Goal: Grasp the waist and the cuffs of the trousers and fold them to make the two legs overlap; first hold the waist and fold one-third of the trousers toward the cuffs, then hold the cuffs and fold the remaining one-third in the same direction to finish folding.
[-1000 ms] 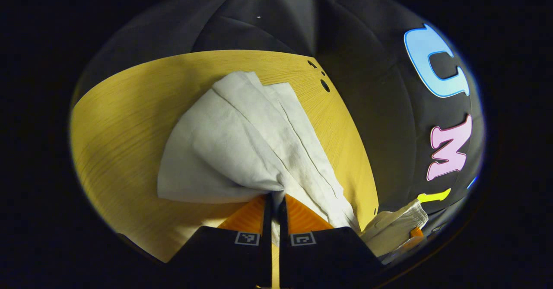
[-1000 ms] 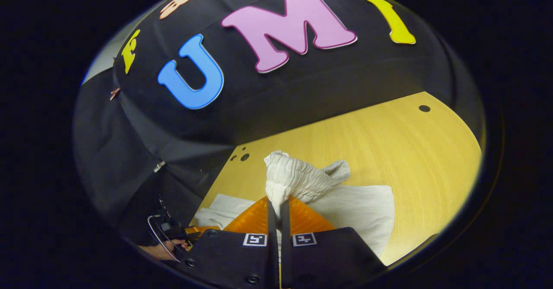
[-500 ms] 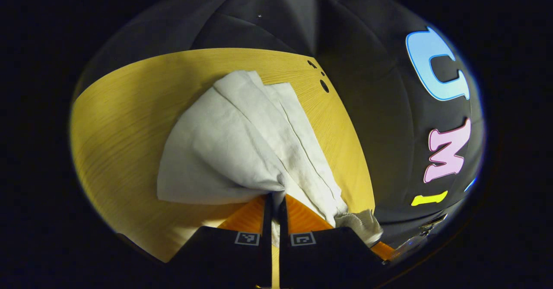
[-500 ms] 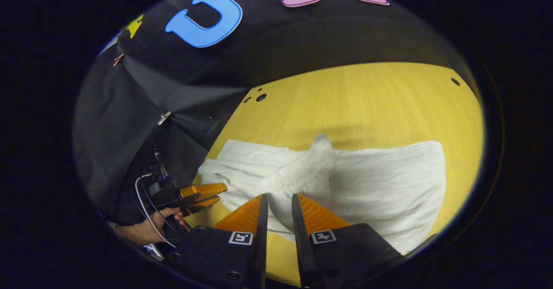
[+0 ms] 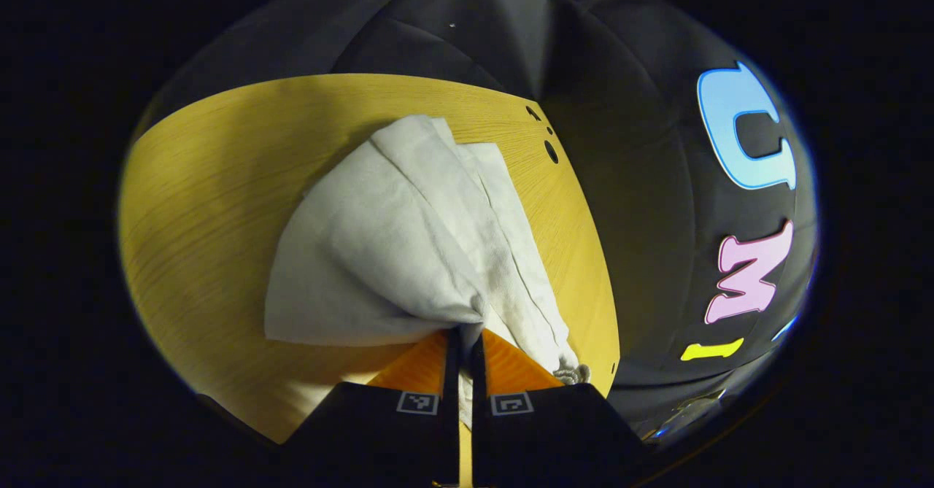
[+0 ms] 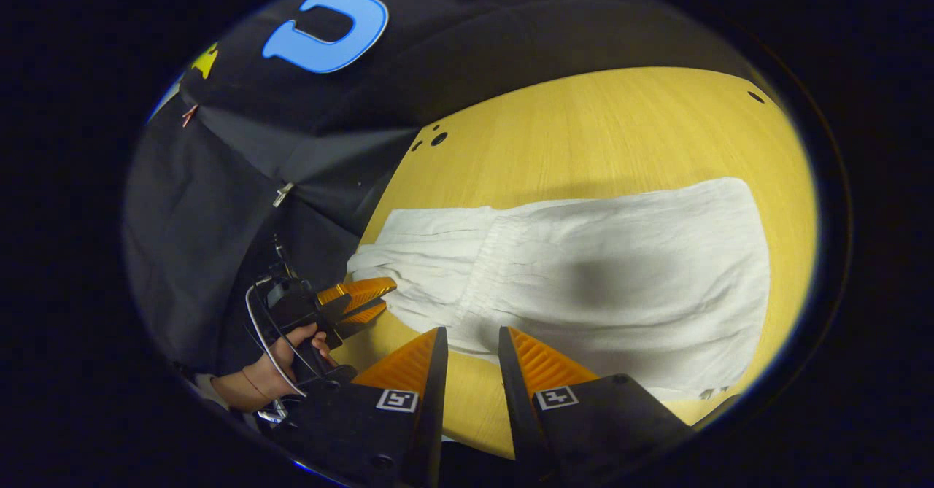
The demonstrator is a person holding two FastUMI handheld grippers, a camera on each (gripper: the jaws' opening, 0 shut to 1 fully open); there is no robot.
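The white trousers (image 6: 620,276) lie flat across the yellow table (image 6: 620,123). Their gathered waistband (image 6: 500,254) is folded over onto the legs. My right gripper (image 6: 471,346) hovers open just in front of the near edge of the cloth, with nothing between its fingers. In the left gripper view my left gripper (image 5: 465,333) is shut on a bunched edge of the trousers (image 5: 394,254), which fan out away from it. In the right gripper view the left gripper (image 6: 387,297) sits at the trousers' narrow left end, held by a hand (image 6: 270,375).
The table's far corner has small round holes (image 6: 438,138) (image 5: 550,151), and the booth's black cloth wall (image 6: 241,181) hangs close behind that edge. Bare tabletop (image 5: 204,203) stretches to the left of the cloth in the left gripper view.
My right gripper carried the waistband over the legs, opened and let it go, then drew back. The waistband now lies flat. My left gripper stayed shut on the cloth, barely moving.
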